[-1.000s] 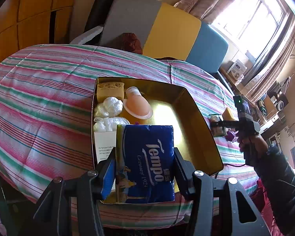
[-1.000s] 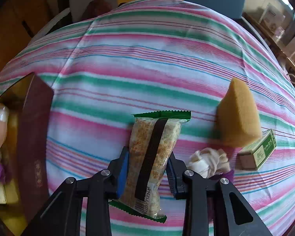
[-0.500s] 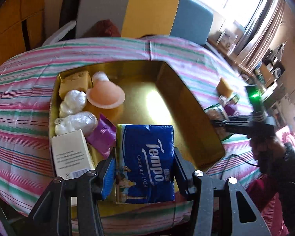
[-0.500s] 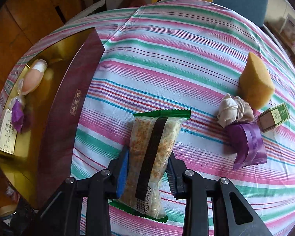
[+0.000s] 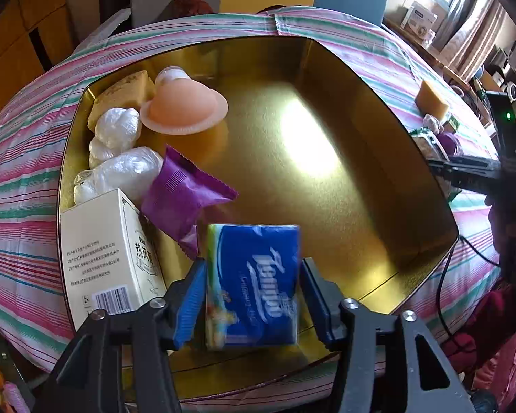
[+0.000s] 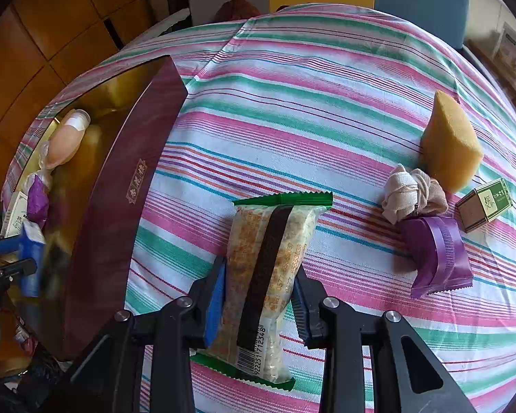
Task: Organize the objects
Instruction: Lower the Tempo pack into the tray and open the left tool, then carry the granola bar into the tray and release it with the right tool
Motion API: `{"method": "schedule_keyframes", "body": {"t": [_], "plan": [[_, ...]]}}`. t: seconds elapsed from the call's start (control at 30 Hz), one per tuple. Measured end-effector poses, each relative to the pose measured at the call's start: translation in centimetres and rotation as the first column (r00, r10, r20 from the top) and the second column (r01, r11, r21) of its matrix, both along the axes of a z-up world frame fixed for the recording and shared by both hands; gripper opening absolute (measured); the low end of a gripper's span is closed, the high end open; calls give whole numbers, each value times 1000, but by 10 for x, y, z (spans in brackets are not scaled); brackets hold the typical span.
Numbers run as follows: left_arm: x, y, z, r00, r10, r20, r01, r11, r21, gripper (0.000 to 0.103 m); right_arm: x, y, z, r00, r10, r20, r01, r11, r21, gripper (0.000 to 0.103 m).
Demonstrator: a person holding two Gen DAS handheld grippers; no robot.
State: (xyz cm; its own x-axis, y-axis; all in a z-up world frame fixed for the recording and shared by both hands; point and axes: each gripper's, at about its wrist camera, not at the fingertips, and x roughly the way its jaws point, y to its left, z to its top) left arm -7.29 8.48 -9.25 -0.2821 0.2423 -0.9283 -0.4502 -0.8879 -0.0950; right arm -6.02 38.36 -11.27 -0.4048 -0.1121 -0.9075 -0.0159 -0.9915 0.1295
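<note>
Left gripper (image 5: 253, 296): jaws opening, blue tissue pack (image 5: 253, 285) between them, blurred; a gap shows beside the right pad, so the pads no longer pinch it. Pack sits over the near end of the gold box (image 5: 426, 158).

Right gripper (image 6: 259, 296): pressed in on a snack bar (image 6: 268, 275) in clear wrapper with green ends and a dark stripe, pinched at mid-length, above the cloth.

Surface: table under a striped cloth (image 6: 309, 86), pink, green and white. Beyond it, chair backs in grey, yellow and blue; wood panelling to the left; window and cluttered shelf at right in the left wrist view.

Box: gold inside, maroon outer wall (image 6: 120, 186). Along its left side: cream carton (image 5: 103, 251) upright just left of the pack, purple sachet (image 5: 182, 196) leaning on it, two white plastic bundles (image 5: 120, 158), peach domed lid (image 5: 184, 106), yellow sponge block (image 5: 120, 93) in the far corner. Right half of the floor bare.

On the cloth, right of the box: yellow sponge wedge (image 6: 450, 144), beige cloth knot (image 6: 412, 196) touching it, purple wrapper (image 6: 437, 254) just below, small green-and-brown carton (image 6: 485, 203).
</note>
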Motion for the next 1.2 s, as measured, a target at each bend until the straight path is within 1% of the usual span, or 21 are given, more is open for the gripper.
{"method": "schedule_keyframes", "body": {"t": [0.07,0.17,0.27,0.4,0.5,0.57,0.67,0.73,0.83,0.93,1.0,1.07,1.2], "plan": [[3,-1,3,1000,-4,-11,4,1000,3,65,2,0,1,1000,1,-1,-1,1000,2,35],[8,-6,10,999,4,-37,-3,1000,17,66,4,0,1,1000,0,-3,0,1000,6,35],[15,-14,27,996,21,-87,-17,999,43,66,2,0,0,1000,-9,-8,9,1000,8,35],[23,-38,48,984,101,-146,-85,990,116,66,4,3,1,999,-52,-13,52,999,6,34],[26,-58,57,970,168,-174,-142,978,151,66,11,11,9,993,-119,-9,119,993,9,33],[26,-67,59,964,196,-179,-167,972,165,66,16,14,26,987,-158,-40,157,988,-8,33],[27,-87,60,954,238,-180,-207,963,175,66,25,9,66,975,-190,-120,184,981,-53,33],[27,-94,59,950,262,-171,-228,954,197,65,25,-9,93,971,-164,-172,150,985,-91,33],[26,-103,56,944,290,-159,-251,941,229,64,14,-55,116,975,-65,-212,48,996,-81,33],[29,-108,55,945,289,-154,-245,936,253,64,-8,-111,113,980,47,-194,-57,997,-49,33],[31,-113,55,944,293,-149,-248,932,264,64,-24,-140,99,983,96,-159,-101,994,-28,33],[32,-118,54,945,295,-143,-249,930,270,64,-39,-161,81,986,122,-116,-126,992,-20,33],[34,-126,47,944,308,-122,-265,923,279,64,-64,-188,48,988,146,-42,-145,989,31,33]]}}
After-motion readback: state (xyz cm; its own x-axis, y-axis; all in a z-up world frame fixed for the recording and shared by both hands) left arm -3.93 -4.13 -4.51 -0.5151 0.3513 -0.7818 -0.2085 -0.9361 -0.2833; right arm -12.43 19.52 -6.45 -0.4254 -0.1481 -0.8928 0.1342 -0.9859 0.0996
